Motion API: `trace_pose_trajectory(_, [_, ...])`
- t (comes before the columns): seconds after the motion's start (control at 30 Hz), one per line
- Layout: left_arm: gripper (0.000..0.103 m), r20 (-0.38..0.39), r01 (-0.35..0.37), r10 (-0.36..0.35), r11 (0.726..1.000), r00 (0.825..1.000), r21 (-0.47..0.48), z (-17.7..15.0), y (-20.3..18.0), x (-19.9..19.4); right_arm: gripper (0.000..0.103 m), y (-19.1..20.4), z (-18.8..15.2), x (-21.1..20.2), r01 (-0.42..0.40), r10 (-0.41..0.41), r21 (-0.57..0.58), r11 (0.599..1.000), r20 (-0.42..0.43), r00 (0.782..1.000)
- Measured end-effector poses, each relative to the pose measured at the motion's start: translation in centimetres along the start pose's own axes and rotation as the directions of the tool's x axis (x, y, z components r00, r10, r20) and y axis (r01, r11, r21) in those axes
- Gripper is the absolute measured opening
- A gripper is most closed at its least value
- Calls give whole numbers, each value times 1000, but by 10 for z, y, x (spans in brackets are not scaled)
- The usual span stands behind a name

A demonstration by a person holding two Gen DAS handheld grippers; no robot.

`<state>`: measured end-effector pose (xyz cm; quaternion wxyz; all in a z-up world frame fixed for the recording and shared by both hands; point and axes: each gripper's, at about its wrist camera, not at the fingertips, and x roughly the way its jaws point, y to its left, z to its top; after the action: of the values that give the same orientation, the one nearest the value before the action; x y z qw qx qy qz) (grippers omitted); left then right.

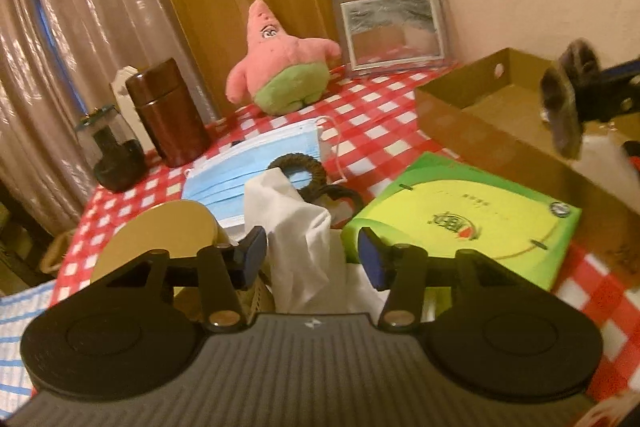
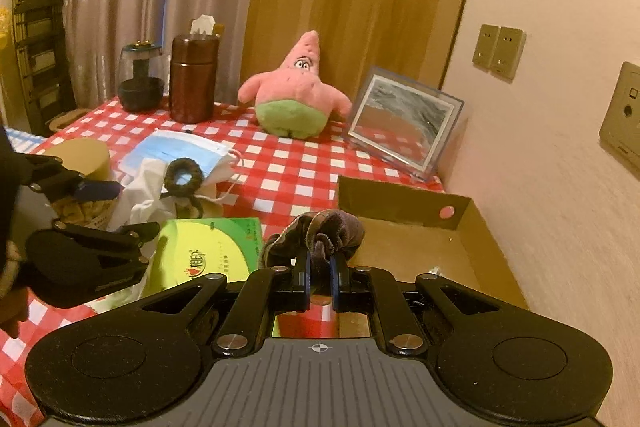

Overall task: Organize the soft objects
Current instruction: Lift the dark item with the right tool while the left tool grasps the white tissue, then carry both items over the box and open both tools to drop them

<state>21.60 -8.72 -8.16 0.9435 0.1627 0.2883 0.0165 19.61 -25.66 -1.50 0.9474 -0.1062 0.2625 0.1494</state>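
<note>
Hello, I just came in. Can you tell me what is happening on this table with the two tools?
A person is sorting soft things with a claw in each hand. The right claw is shut on a dark velvet scrunchie and holds it at the near edge of the open cardboard box. The left claw is open around a white cloth and does not pinch it. A blue face mask, another dark hair tie and a pink star plush lie on the checked tablecloth.

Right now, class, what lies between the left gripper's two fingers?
A crumpled white cloth stands between the fingers of the left gripper, its pads not yet pressing it; the left wrist view shows this.
</note>
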Motion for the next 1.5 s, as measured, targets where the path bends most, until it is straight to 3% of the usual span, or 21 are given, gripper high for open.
trace_pose_trajectory(0.23, [37,-29,-87,88,995,996,49,2,-9,15,9,-5,0,-2,2,-2,14,1000,3,1000])
trace_pose_trajectory(0.4, [11,-37,-101,104,992,994,72,3,-13,17,9,-9,1,-5,9,-9,27,1000,5,1000])
trace_pose_trajectory(0.5, [7,-26,-86,87,995,996,50,4,-9,5,9,-13,0,-8,16,-16,40,999,5,1000])
trace_pose_trajectory(0.67, [6,-22,36,-38,993,999,-116,13,18,-25,9,-17,3,-18,24,-25,66,998,17,1000])
trace_pose_trajectory(0.8, [5,6,147,-151,953,989,-264,21,45,-55,9,-21,5,-29,26,-29,92,995,28,999])
trace_pose_trajectory(0.97, [5,79,261,-249,904,965,-338,36,71,-90,9,-28,8,-46,43,-49,121,992,43,998])
trace_pose_trajectory(1.23, [5,173,368,-328,870,929,-328,76,85,-126,9,-44,8,-74,79,-92,168,983,68,993])
trace_pose_trajectory(1.5, [5,241,472,-417,844,876,-255,128,59,-146,9,-75,8,-94,123,-144,209,970,88,986])
